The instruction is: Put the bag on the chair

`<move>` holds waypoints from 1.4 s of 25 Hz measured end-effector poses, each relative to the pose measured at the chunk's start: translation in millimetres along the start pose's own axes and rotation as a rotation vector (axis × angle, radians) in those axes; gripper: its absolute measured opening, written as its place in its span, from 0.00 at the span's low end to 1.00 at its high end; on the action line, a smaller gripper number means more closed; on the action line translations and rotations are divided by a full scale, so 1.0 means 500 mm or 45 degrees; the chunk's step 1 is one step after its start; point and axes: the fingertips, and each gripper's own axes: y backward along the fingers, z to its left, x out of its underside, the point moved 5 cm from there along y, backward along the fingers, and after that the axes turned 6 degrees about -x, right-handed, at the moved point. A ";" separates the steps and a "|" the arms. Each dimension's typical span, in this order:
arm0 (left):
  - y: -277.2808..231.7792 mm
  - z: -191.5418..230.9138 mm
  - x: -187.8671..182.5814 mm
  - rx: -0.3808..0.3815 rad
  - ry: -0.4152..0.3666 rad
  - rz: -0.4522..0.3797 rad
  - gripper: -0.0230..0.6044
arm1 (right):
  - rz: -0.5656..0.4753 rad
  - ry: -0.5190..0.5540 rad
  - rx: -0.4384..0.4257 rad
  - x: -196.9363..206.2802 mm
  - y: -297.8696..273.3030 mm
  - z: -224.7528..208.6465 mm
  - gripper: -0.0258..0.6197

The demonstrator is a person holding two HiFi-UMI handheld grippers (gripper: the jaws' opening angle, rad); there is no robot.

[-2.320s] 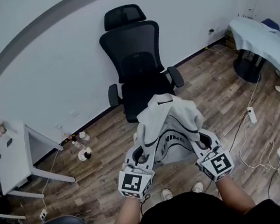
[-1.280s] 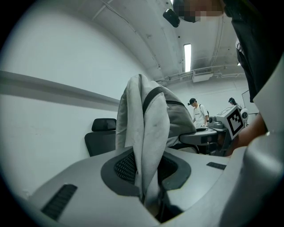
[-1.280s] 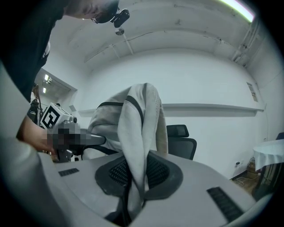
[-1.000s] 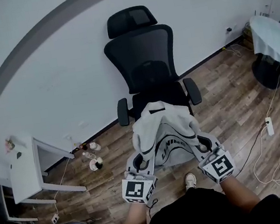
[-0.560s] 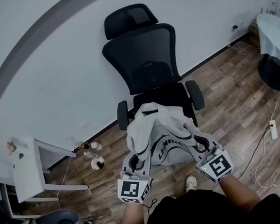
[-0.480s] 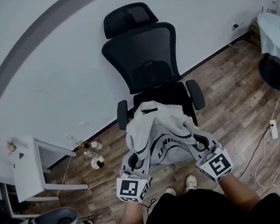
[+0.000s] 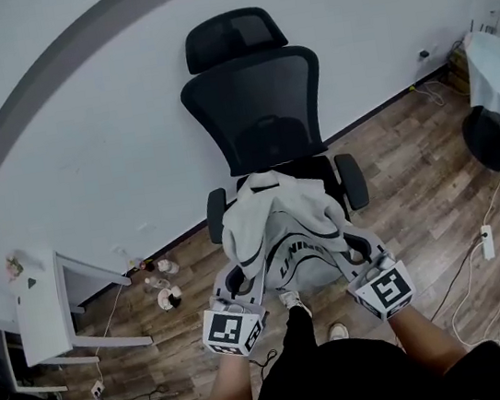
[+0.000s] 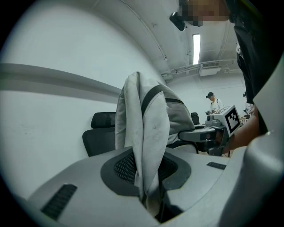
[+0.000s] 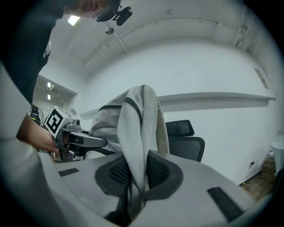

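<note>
Wood floor [image 7: 406, 182] carries the chair [image 7: 257, 109], a white table [image 7: 38, 308] and a power strip [image 7: 486, 242].

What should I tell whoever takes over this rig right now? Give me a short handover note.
Left gripper: shut on a fold of fabric at the left side of the bag.
Right gripper: shut on the bag's right side.
Bag: grey-white, hanging between the two grippers, close in front of the black chair. Whether it touches the chair yet cannot be told.
Done: the bag is picked up and at the chair.
Left: lower it onto the chair, open both grippers, draw back.
</note>
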 end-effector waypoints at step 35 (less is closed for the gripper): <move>-0.433 0.336 0.004 0.225 0.030 0.026 0.17 | 0.160 -0.025 0.195 0.029 -0.405 -0.286 0.14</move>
